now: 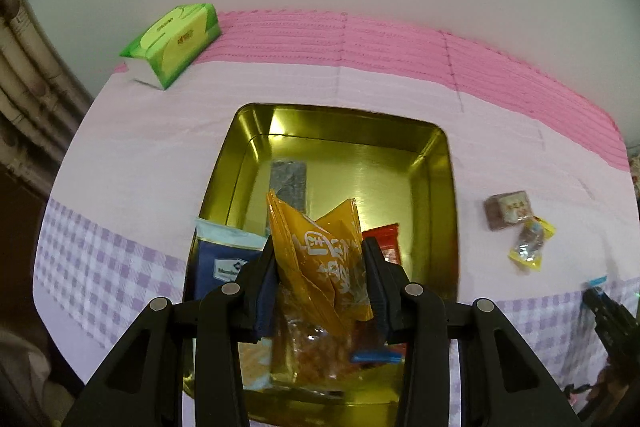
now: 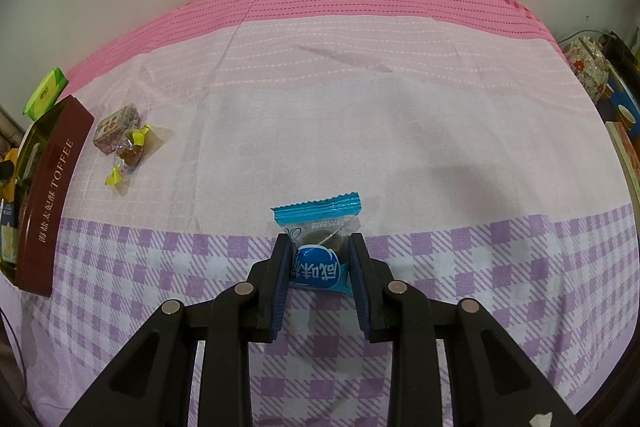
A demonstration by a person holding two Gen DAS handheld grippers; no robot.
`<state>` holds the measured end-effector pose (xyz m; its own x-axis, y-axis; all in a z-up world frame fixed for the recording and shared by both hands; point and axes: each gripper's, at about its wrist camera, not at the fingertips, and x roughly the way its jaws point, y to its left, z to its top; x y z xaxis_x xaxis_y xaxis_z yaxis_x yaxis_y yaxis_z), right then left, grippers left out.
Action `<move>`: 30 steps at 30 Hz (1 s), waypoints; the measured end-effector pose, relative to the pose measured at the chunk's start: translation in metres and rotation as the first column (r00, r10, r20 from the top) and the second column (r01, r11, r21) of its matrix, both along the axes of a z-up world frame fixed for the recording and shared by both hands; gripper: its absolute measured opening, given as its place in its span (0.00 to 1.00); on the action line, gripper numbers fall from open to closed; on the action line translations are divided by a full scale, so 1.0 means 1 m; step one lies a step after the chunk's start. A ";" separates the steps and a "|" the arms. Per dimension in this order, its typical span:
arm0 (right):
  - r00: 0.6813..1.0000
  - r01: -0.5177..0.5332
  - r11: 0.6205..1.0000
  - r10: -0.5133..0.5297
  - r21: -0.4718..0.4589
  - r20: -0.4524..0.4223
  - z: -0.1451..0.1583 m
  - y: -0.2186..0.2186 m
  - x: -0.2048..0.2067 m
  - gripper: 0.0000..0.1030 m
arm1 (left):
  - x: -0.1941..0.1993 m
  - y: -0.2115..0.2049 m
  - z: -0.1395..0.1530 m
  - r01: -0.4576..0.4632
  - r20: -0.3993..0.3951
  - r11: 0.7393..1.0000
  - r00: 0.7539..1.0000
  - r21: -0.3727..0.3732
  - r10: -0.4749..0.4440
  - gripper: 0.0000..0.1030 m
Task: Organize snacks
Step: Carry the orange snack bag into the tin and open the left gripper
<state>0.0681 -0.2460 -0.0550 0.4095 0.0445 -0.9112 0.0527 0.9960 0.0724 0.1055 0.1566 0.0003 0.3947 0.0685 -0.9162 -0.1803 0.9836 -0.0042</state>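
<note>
My left gripper (image 1: 320,259) is shut on an orange snack packet (image 1: 324,259) and holds it over the gold tin (image 1: 440,187). The tin holds a dark blue packet (image 1: 220,263), a red packet (image 1: 386,243), a grey packet (image 1: 289,183) and clear-wrapped snacks. My right gripper (image 2: 318,251) is shut on a blue-wrapped snack (image 2: 318,247) low over the checked cloth. A brown boxed candy (image 1: 508,209) and a yellow-wrapped candy (image 1: 530,245) lie on the cloth right of the tin; both also show in the right wrist view (image 2: 116,125) (image 2: 128,153).
A green tissue pack (image 1: 176,41) lies at the back left of the table. The tin's maroon side reading TOFFEE (image 2: 52,195) is at the far left of the right wrist view. A floral pot (image 2: 588,63) and books stand beyond the table's right edge.
</note>
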 end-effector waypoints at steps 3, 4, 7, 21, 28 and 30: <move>1.000 -0.001 1.000 0.001 -0.006 0.000 0.001 0.000 0.000 0.26 | 0.003 0.003 -0.007 -0.005 -0.012 1.000 1.000 -0.001 0.005 0.40; 1.000 0.000 1.000 0.000 -0.007 0.000 0.001 0.001 0.000 0.26 | 0.004 0.002 -0.009 -0.005 -0.017 1.000 1.000 0.000 0.005 0.40; 1.000 0.000 1.000 0.000 -0.008 0.001 0.001 0.001 -0.001 0.26 | 0.008 -0.001 -0.011 0.008 -0.022 1.000 1.000 0.005 -0.008 0.40; 1.000 -0.004 1.000 0.004 -0.014 0.001 0.000 0.002 -0.001 0.26 | 0.044 -0.018 -0.027 0.059 -0.050 0.997 0.997 0.040 -0.057 0.40; 1.000 -0.003 1.000 0.003 -0.018 -0.002 0.000 0.003 -0.001 0.27 | 0.046 -0.021 -0.039 0.073 -0.071 0.996 0.995 0.053 -0.069 0.40; 1.000 -0.002 1.000 0.002 -0.019 -0.002 0.001 0.003 -0.001 0.27 | 0.046 -0.021 -0.041 0.074 -0.074 0.996 0.995 0.050 -0.070 0.40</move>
<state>0.0675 -0.2434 -0.0543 0.4076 0.0276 -0.9128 0.0511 0.9973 0.0530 0.1510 0.1354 -0.0412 0.3334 0.0909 -0.9384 -0.1067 0.9926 0.0583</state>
